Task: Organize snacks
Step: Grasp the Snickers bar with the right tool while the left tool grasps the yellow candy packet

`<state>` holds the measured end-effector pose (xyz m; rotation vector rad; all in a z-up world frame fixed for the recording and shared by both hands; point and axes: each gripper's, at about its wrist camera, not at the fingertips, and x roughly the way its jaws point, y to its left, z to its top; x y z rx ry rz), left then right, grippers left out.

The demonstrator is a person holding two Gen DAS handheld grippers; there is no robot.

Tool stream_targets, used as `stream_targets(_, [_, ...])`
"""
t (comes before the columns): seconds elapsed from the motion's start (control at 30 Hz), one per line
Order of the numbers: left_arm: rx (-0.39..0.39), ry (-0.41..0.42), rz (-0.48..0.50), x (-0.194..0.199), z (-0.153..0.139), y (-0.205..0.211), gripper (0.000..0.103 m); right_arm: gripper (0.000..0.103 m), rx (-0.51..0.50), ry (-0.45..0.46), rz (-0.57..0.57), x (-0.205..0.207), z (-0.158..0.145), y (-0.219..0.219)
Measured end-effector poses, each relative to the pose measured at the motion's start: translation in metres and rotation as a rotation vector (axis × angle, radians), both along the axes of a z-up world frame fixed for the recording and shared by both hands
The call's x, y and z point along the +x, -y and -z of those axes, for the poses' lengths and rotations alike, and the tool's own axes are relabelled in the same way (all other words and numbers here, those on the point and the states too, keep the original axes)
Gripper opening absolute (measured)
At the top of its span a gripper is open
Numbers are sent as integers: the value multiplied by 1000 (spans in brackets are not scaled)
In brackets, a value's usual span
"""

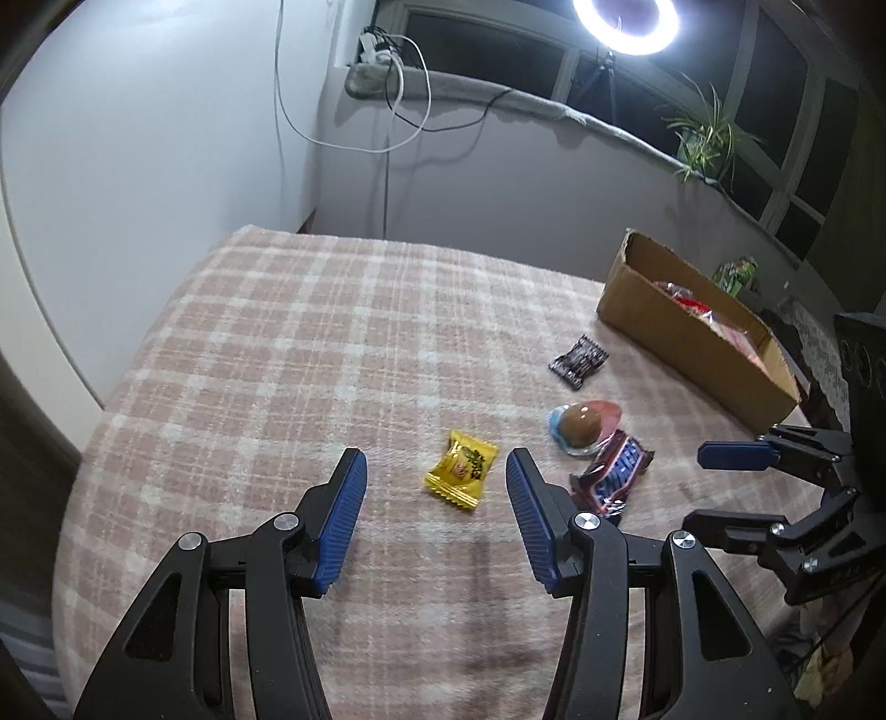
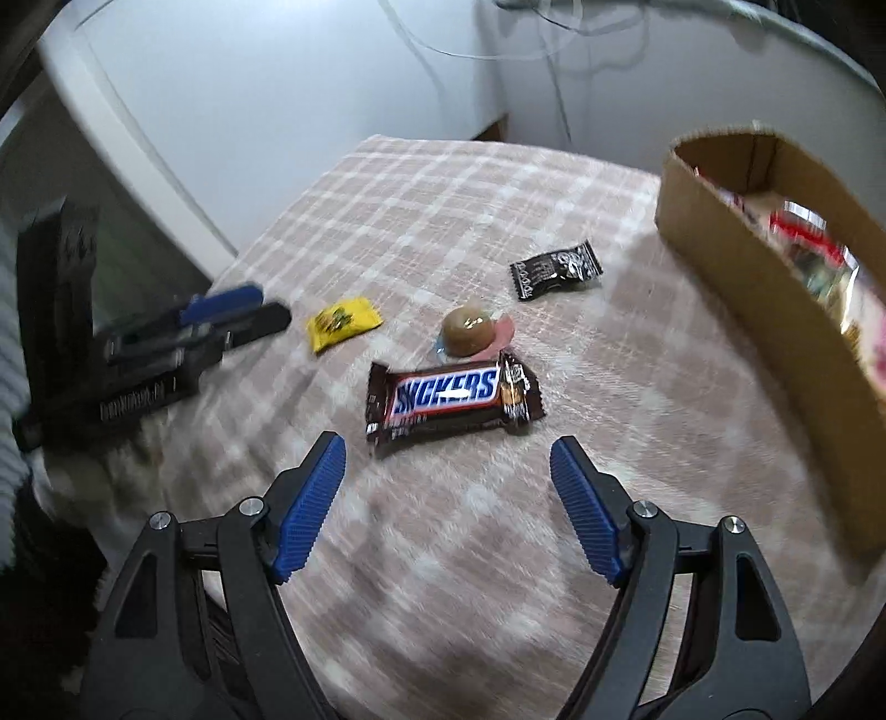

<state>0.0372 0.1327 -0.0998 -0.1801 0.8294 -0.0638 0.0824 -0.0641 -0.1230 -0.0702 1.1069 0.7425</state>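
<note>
Loose snacks lie on a plaid cloth. A yellow candy packet (image 1: 460, 471) (image 2: 344, 323) sits just ahead of my left gripper (image 1: 437, 471), which is open with nothing between its blue pads. A Snickers bar (image 2: 451, 401) (image 1: 612, 476) lies just beyond my right gripper (image 2: 448, 459), open and empty above the cloth. Behind the bar is a round brown sweet in clear wrap (image 2: 472, 334) (image 1: 581, 426). Farther back lies a small black packet (image 2: 556, 270) (image 1: 578, 361). A cardboard box (image 1: 681, 338) (image 2: 736, 243) holding several wrapped snacks stands at the right.
The plaid-covered table (image 1: 310, 343) (image 2: 443, 183) ends at a white wall on the left and back. Cables hang on the far wall (image 1: 398, 111). A ring light (image 1: 626, 22) and a potted plant (image 1: 703, 138) stand on the window ledge behind the box.
</note>
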Motion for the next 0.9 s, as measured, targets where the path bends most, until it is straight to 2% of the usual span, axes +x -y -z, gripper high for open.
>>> stream_targets(0.17, [25, -29, 39, 9, 10, 1, 52, 79, 21, -64, 81, 19, 10, -5])
stream_targets(0.33, [54, -45, 81, 15, 17, 5, 52, 79, -3, -90, 122, 31, 20, -17])
stream_targets(0.53, [112, -56, 137, 23, 24, 14, 52, 77, -85, -20, 94, 30, 23, -35])
stream_targets(0.73, [154, -60, 165, 30, 28, 18, 50, 64, -152, 27, 34, 25, 23, -41])
stream_targets(0.9, [177, -59, 190, 34, 30, 25, 37, 56, -169, 23, 12, 26, 21, -33])
